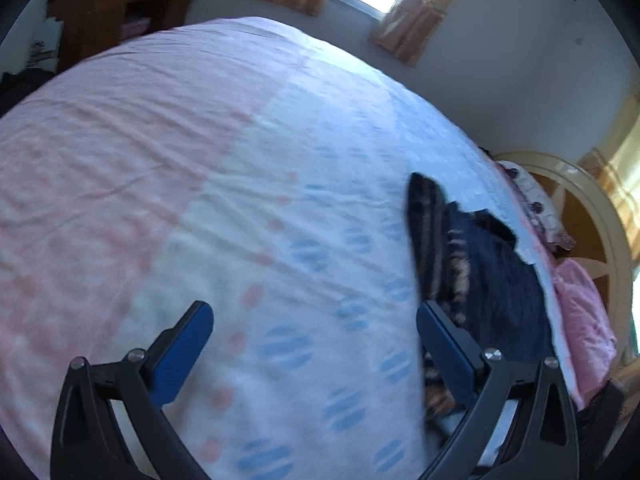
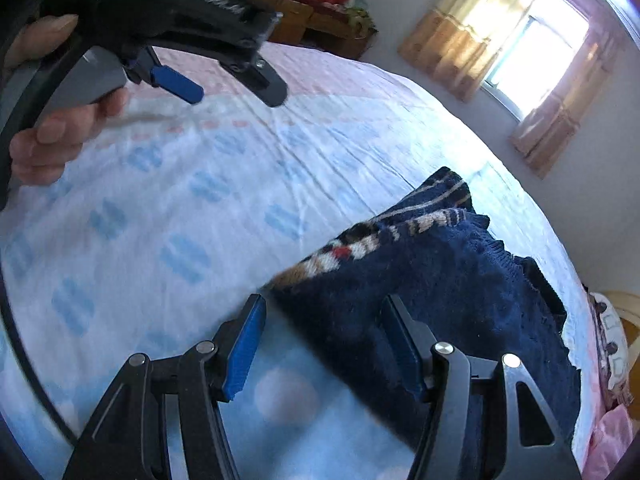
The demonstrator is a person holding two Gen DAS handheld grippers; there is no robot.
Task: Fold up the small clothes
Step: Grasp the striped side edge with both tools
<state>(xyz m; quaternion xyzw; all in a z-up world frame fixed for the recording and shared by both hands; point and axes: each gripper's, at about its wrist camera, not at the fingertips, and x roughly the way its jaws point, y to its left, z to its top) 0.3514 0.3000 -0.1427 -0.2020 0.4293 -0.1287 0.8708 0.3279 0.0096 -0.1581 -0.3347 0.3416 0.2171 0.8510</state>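
Observation:
A small navy knitted sweater [image 2: 440, 280] with a tan, white and red patterned band lies on the bed, partly folded. It also shows in the left wrist view [image 1: 488, 272] at the right, with a striped sleeve sticking up. My right gripper [image 2: 324, 316] is open and empty, just above the sweater's near left edge. My left gripper [image 1: 314, 316] is open and empty over bare sheet, left of the sweater. It also shows in the right wrist view [image 2: 236, 88], held in a hand at the upper left.
The bed sheet [image 1: 200, 160] is pink on the left and white with blue marks on the right. A pillow [image 1: 532, 204] and a pink cloth [image 1: 584, 320] lie by the headboard [image 1: 600, 216]. A wooden cabinet [image 1: 116, 12] and curtained windows [image 2: 520, 52] stand beyond the bed.

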